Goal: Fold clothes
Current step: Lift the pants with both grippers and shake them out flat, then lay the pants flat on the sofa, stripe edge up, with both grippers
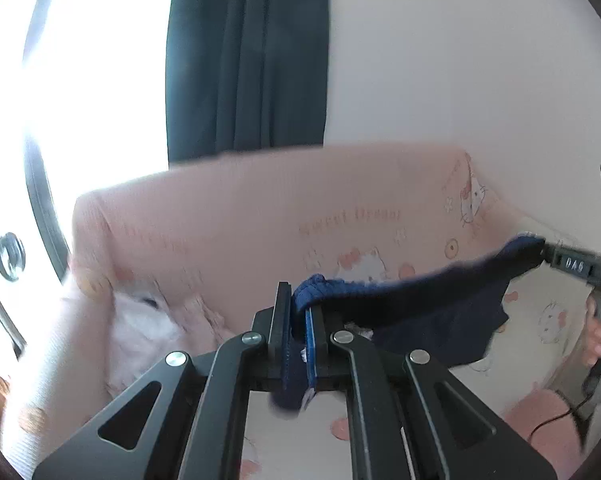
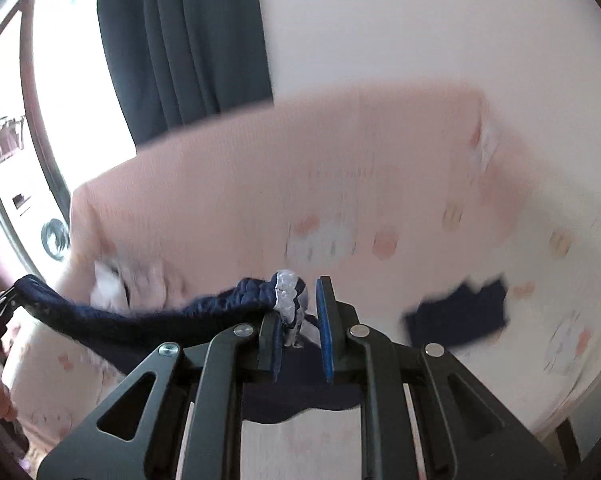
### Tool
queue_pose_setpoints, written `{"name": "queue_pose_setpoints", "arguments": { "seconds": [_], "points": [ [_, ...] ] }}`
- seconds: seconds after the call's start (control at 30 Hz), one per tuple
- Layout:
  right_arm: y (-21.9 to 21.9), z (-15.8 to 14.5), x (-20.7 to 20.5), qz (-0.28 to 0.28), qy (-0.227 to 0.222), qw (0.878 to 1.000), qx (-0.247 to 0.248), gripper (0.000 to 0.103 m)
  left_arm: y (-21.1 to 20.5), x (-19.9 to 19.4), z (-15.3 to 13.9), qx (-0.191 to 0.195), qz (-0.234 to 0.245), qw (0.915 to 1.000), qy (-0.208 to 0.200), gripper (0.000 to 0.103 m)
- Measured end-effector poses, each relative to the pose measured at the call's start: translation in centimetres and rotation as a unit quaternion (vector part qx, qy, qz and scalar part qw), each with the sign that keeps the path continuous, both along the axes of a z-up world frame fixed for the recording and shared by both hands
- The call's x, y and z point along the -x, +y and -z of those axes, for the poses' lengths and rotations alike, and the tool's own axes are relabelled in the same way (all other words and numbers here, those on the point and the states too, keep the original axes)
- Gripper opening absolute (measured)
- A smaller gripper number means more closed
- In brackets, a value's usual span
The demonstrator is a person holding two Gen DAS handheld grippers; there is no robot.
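Note:
A navy knit garment [image 1: 420, 292] hangs stretched between both grippers above the bed. My left gripper [image 1: 300, 304] is shut on one corner of its ribbed edge, and the cloth bunches between the blue pads. In the left wrist view the right gripper [image 1: 546, 255] pinches the far corner at the right, with a hand below it. In the right wrist view my right gripper [image 2: 298, 312] is shut on the navy garment [image 2: 160, 320], where a pale trim shows at the jaws. The left gripper [image 2: 8, 300] holds the other end at the left edge.
The bed has a pink cartoon-cat sheet [image 1: 548, 320] and a pink-covered headboard [image 1: 240, 216]. Another navy piece [image 2: 456, 316] lies on the sheet to the right. Pale clothes [image 1: 148, 324] are piled at the left. A dark curtain [image 1: 244, 60] and bright window stand behind.

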State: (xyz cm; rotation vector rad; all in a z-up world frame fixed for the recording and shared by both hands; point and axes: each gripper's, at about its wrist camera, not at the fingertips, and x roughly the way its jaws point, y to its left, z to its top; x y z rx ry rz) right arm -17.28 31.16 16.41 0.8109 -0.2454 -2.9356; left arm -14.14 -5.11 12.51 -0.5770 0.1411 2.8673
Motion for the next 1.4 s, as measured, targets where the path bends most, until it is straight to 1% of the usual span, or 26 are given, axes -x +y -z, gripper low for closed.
{"name": "queue_pose_setpoints", "arguments": {
  "seconds": [0.03,0.1,0.17,0.23,0.3,0.33,0.4,0.43,0.5,0.57,0.6,0.67,0.7,0.73,0.77,0.8,0.83,0.87,0.9,1.03,1.1,1.17,1.2,1.3,1.37,1.4],
  "points": [
    [0.1,0.1,-0.6,0.002,0.002,1.0,0.002,0.017,0.0,-0.3,1.1,0.001,0.0,0.9999,-0.01,0.007],
    [-0.1,2.8,-1.6,0.005,-0.02,1.0,0.003,0.017,0.0,-0.2,4.5,0.003,-0.002,0.9988,-0.049,0.007],
    [-0.7,7.8,-2.6,0.02,-0.063,0.998,-0.01,0.017,-0.1,0.0,9.4,-0.002,-0.005,0.9936,-0.113,0.007],
    [-1.0,14.7,-3.2,0.023,-0.136,0.99,-0.013,0.017,-0.1,0.3,15.9,-0.005,-0.01,0.9807,-0.195,0.007],
    [-1.1,22.3,-4.1,0.024,-0.224,0.974,-0.013,0.017,-0.1,0.0,21.7,-0.001,-0.015,0.9648,-0.262,0.007],
    [-1.2,25.2,-4.5,0.023,-0.259,0.966,-0.014,0.017,-0.1,-0.2,24.4,-0.004,-0.018,0.956,-0.293,0.007],
    [-1.1,29.9,-5.1,0.012,-0.333,0.943,-0.016,0.017,-0.6,-1.1,28.3,-0.021,-0.027,0.9411,-0.336,0.007],
    [-1.0,31.4,-5.2,0.009,-0.36,0.933,-0.013,0.017,-0.9,-1.6,29.6,-0.032,-0.032,0.9356,-0.35,0.007],
    [-0.7,31.9,-5.1,0.008,-0.371,0.928,-0.013,0.017,-1.4,-2.3,31.1,-0.049,-0.036,0.9262,-0.372,0.007],
    [-0.8,31.6,-5.1,0.009,-0.363,0.931,-0.042,0.017,-1.4,-2.5,32.1,-0.057,-0.035,0.917,-0.393,0.007],
    [-0.7,31.7,-5.2,0.011,-0.365,0.93,-0.052,0.017,-1.0,-2.2,32.3,-0.049,-0.029,0.9165,-0.396,0.007],
    [-0.6,32.0,-5.3,0.016,-0.374,0.925,-0.068,0.02,-0.2,-2.1,31.9,-0.033,-0.016,0.9218,-0.386,0.008],
    [-0.4,32.1,-5.5,0.017,-0.379,0.923,-0.068,0.02,0.0,-2.2,31.8,-0.029,-0.01,0.923,-0.384,0.008],
    [-0.3,32.3,-5.7,0.013,-0.384,0.921,-0.062,0.024,0.1,-2.5,31.8,-0.029,-0.005,0.9219,-0.386,0.01],
    [-0.2,32.4,-5.9,0.002,-0.393,0.918,-0.053,0.025,0.2,-2.8,31.7,-0.029,0.0,0.9206,-0.389,0.014],
    [-0.4,32.4,-6.1,-0.013,-0.398,0.916,-0.047,0.029,0.3,-3.1,31.6,-0.031,0.005,0.9201,-0.391,0.016],
    [-0.5,32.3,-6.4,-0.027,-0.402,0.914,-0.042,0.035,0.2,-3.4,31.5,-0.033,0.01,0.9203,-0.39,0.022],
    [-0.8,32.0,-6.7,-0.041,-0.399,0.915,-0.041,0.036,0.2,-3.8,31.3,-0.036,0.015,0.9204,-0.389,0.03],
    [-1.1,31.7,-6.9,-0.051,-0.394,0.917,-0.043,0.038,0.2,-4.1,31.0,-0.04,0.021,0.921,-0.387,0.033],
    [-1.9,30.5,-6.9,-0.059,-0.367,0.926,-0.067,0.039,0.0,-4.7,29.6,-0.076,0.046,0.9276,-0.363,0.035],
    [-2.1,29.6,-6.9,-0.07,-0.349,0.932,-0.075,0.039,-0.7,-4.8,28.6,-0.108,0.037,0.9344,-0.337,0.035],
    [-2.4,29.1,-7.2,-0.095,-0.343,0.932,-0.07,0.039,-1.6,-4.6,28.0,-0.143,0.03,0.9367,-0.318,0.035],
    [-2.6,28.9,-7.4,-0.108,-0.342,0.931,-0.067,0.04,-2.0,-4.4,27.9,-0.151,0.022,0.9374,-0.313,0.035],
    [-3.8,28.2,-8.4,-0.139,-0.334,0.931,-0.045,0.04,-1.9,-3.1,28.8,-0.135,-0.013,0.9424,-0.306,0.035],
    [-3.8,27.7,-8.4,-0.137,-0.31,0.94,-0.048,0.04,-1.3,-2.3,29.6,-0.101,-0.033,0.947,-0.303,0.035],
    [-3.6,27.4,-8.3,-0.137,-0.299,0.943,-0.043,0.04,-0.9,-2.1,30.0,-0.094,-0.033,0.946,-0.308,0.035]
  ]
}}
